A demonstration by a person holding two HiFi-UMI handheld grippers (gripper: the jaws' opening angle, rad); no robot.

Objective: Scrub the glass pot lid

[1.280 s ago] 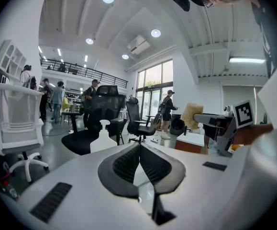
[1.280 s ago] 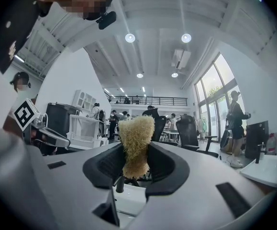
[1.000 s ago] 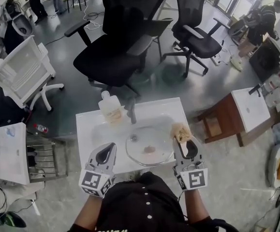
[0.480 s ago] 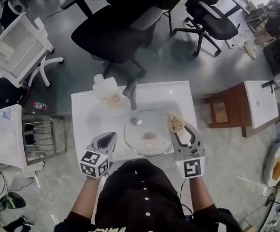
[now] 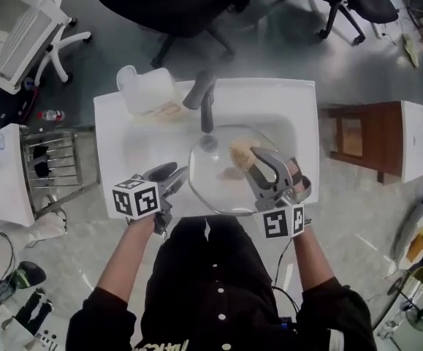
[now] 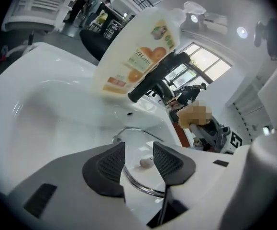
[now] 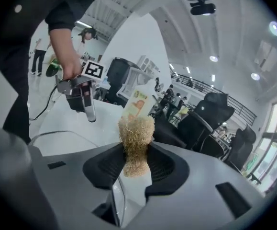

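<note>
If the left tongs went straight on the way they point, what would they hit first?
Probably the metal rim of the glass pot lid in the sink. The left tongs, whose jaws have just been opening, point at it; the rim shows between them, apparently untouched.

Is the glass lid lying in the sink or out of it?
In it: the glass lid sits in the basin of the white sink, by the faucet.
</note>
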